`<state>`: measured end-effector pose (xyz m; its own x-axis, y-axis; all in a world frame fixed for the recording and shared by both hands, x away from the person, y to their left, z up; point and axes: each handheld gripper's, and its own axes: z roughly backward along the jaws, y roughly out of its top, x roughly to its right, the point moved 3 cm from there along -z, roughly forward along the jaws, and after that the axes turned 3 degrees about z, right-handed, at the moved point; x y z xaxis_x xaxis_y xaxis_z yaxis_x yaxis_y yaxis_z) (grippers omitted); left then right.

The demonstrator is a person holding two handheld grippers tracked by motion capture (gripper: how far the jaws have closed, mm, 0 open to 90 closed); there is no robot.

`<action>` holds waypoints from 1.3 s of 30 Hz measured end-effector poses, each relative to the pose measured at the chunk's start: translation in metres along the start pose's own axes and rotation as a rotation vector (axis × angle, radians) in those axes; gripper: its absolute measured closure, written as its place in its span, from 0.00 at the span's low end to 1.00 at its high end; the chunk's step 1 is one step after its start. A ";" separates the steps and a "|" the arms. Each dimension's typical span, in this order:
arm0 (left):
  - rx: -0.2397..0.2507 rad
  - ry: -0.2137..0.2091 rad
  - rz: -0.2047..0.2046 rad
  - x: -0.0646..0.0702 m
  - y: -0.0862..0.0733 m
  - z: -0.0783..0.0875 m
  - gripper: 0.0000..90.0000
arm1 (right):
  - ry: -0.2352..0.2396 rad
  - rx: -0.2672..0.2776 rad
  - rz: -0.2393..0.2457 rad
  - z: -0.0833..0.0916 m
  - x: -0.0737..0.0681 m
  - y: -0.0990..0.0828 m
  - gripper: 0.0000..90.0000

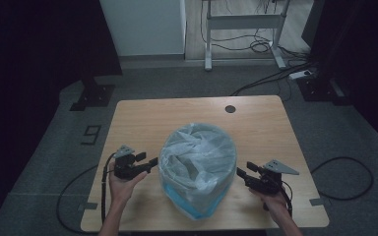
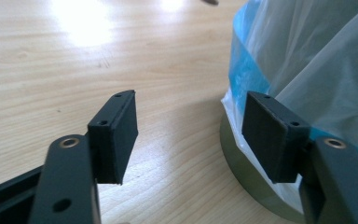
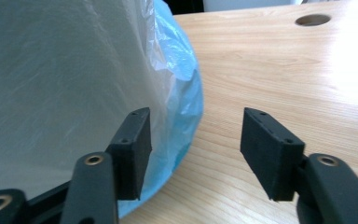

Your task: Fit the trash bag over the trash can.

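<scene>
A round grey bin (image 1: 198,167) lined with a translucent plastic bag stands on the near half of the wooden table (image 1: 142,118). The bag's blue hem (image 3: 186,93) hangs down over the outside of the bin. My left gripper (image 1: 153,161) is just left of the bin, pointing at it, open with nothing between its pads. In the left gripper view the jaws (image 2: 193,135) stand apart beside the bag (image 2: 317,60) and the bin's grey base (image 2: 247,172). My right gripper (image 1: 239,172) is at the bin's right side, open; its jaws (image 3: 196,149) stand apart next to the bag (image 3: 65,84).
A round cable hole (image 1: 230,108) sits near the table's far edge. Beyond the table are a white desk frame (image 1: 243,22), floor cables (image 1: 270,78) and a black stand (image 1: 92,93). A "9" mark (image 1: 92,133) lies on the floor at left.
</scene>
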<state>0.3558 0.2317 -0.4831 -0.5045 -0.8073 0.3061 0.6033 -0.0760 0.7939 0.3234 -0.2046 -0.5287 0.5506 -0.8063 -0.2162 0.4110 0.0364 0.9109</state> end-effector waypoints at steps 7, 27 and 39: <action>0.086 -0.048 -0.081 0.001 0.009 0.026 0.35 | 0.024 0.075 0.044 0.020 0.002 0.001 0.43; 0.115 -0.307 -0.316 0.053 0.062 0.047 0.39 | 0.050 0.079 0.064 0.026 -0.001 0.002 0.47; 0.113 -0.366 -0.320 0.055 0.072 0.044 0.45 | 0.054 0.076 0.062 0.026 0.000 0.000 0.47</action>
<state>0.3445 0.2081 -0.3858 -0.8493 -0.4943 0.1855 0.3219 -0.2062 0.9241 0.3050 -0.2200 -0.5195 0.6121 -0.7710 -0.1757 0.3200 0.0384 0.9466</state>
